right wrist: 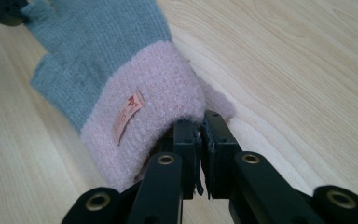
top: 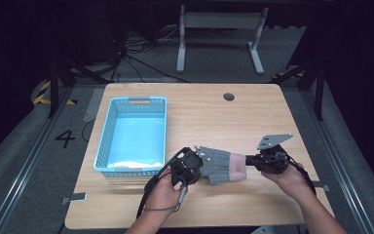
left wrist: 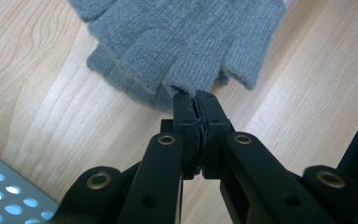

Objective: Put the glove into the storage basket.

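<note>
Grey knit glove (top: 221, 165) held stretched between two grippers above the table (top: 253, 112).

The left gripper (left wrist: 195, 95) clenches a fingertip; the right gripper (right wrist: 201, 122) grips the pink cuff (right wrist: 149, 107), whose small orange label (right wrist: 128, 114) is unreadable. A blue basket (top: 108, 136) sits to the left.

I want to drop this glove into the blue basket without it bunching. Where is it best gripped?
By its two ends, as now: the left gripper pinches a grey fingertip, the right gripper the pink cuff. Coming from opposite ends keeps the glove stretched flat.
</note>
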Demonstrator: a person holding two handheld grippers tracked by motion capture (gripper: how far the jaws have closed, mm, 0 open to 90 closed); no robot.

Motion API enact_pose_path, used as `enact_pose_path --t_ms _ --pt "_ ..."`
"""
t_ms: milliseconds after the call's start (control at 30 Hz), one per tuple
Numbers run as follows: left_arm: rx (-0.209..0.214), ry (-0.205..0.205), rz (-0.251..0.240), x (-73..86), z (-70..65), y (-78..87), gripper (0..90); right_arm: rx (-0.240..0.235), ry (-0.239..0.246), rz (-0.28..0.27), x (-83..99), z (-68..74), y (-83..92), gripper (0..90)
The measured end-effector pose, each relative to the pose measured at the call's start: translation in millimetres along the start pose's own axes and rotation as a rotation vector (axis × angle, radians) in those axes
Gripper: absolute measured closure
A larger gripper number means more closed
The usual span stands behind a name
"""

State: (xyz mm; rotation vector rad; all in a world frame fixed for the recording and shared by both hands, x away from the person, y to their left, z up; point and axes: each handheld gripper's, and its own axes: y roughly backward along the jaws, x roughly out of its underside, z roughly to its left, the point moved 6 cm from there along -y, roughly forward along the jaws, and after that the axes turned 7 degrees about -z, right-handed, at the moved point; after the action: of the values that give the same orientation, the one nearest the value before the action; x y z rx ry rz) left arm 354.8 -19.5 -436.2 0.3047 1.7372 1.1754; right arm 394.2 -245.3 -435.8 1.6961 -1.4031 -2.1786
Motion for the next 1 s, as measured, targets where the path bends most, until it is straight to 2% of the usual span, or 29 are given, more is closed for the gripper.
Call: enact_pose_path --t_ms 333,533,1000 --pt "0.013 -0.013 0.041 2.4 -3.0 -10.5 87.9 0.023 -0.02 0.009 -5.9 -9.4 -15.7 85.7" --pt "0.024 -0.007 0.068 4.1 -2.3 -19.0 87.9 0.028 -0.031 0.032 -0.9 -12.0 -22.6 85.7" --pt "0.015 0.002 0.1 10.3 7.9 -38.8 87.8 0.053 -0.039 0.053 6.3 -16.8 -39.1 85.7"
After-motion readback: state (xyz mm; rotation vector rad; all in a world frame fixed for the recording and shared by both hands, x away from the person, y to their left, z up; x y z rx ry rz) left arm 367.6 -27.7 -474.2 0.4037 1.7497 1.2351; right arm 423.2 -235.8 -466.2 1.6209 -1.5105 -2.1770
